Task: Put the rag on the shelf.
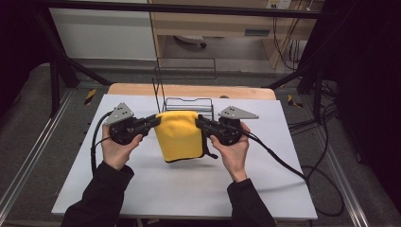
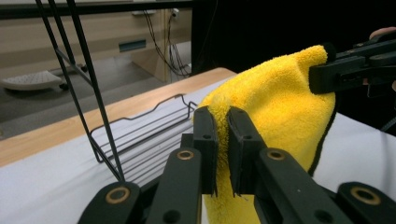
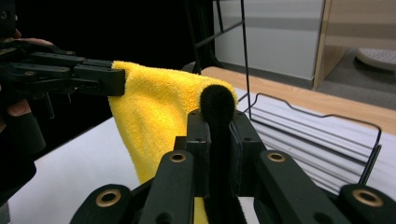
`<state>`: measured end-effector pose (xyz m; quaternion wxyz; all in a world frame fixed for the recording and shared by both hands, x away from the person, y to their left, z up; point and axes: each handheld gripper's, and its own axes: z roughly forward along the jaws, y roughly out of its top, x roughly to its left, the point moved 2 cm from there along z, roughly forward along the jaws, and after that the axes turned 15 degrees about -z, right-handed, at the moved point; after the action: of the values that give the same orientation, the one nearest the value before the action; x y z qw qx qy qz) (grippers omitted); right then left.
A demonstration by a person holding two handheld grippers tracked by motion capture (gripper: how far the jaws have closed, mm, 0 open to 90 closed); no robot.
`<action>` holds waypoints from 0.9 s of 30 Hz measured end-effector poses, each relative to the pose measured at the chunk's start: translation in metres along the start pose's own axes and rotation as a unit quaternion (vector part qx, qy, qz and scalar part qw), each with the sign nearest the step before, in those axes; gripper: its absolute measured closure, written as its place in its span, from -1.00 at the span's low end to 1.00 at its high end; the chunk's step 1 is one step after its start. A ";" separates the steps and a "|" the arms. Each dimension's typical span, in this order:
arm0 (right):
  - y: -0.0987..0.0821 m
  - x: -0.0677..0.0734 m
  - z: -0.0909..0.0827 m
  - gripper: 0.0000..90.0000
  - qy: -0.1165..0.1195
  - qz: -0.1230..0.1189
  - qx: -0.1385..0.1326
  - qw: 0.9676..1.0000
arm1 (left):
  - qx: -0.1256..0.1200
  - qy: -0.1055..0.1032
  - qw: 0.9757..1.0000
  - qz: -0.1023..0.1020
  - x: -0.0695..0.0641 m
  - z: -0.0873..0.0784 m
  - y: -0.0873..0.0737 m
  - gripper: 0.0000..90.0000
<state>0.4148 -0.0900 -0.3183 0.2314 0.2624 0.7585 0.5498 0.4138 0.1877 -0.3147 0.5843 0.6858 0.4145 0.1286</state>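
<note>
Left gripper (image 2: 223, 140) clamps yellow cloth (image 1: 178, 135) corner; right gripper (image 3: 219, 140) clamps opposite corner, seemingly above wire rack (image 1: 188, 102).

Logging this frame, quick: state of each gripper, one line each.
Left gripper: closed on the left top corner of the yellow cloth.
Right gripper: closed on the cloth's right top corner, at its black edge.

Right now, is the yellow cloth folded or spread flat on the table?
Folded and lifted: the yellow cloth hangs doubled between the left gripper and right gripper, each pinching a top corner.
</note>
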 end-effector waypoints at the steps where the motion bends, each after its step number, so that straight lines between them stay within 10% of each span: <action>1: 0.002 0.000 -0.001 0.79 -0.001 -0.002 -0.002 1.000 | -0.003 0.000 1.000 0.000 -0.001 0.000 0.002 0.84; 27: 0.051 -0.009 -0.021 0.79 -0.028 -0.014 -0.063 0.998 | -0.073 -0.009 0.997 0.010 -0.015 -0.002 0.048 0.84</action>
<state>0.4157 -0.0976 -0.2633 0.2761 0.2516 0.7193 0.5857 0.4234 0.1793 -0.2659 0.6352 0.6462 0.3921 0.1585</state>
